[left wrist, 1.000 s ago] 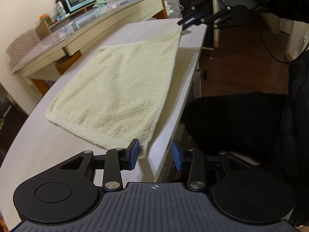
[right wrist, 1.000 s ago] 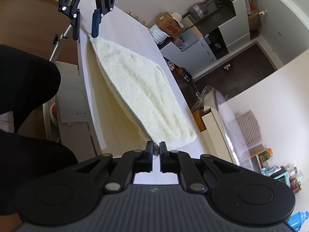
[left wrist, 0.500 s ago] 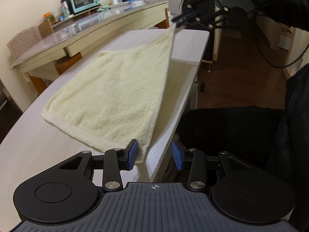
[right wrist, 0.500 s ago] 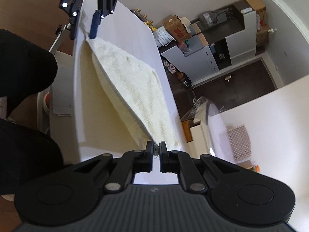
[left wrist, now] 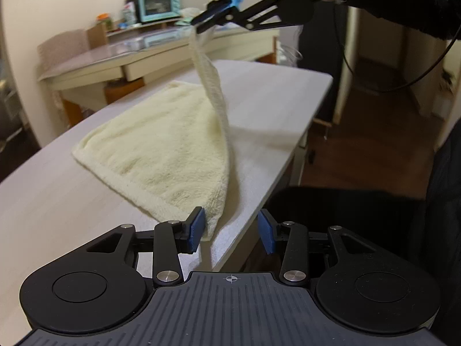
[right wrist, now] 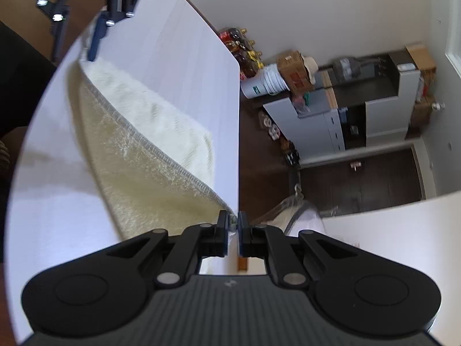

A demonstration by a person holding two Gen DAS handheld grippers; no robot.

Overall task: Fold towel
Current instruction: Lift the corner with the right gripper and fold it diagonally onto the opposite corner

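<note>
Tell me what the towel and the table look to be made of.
Towel: pale yellow terry cloth, probably cotton; it has a fuzzy looped pile, a stitched hem, and drapes limply from the right gripper.
Table: pale wood-grain top with a matte finish, likely laminate; faint straight streaks, a thin flat edge.

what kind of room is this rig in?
Likely a home kitchen or dining area: a teal toaster oven on a counter with jars, a pale dining-style table holding the towel, and bottles stored along the wall.

My towel (left wrist: 173,144) is pale yellow on the whitish wood-grain table (left wrist: 273,95). My left gripper (left wrist: 230,230) is black with blue pads (left wrist: 197,227). The toaster oven (left wrist: 158,5) is teal.
</note>
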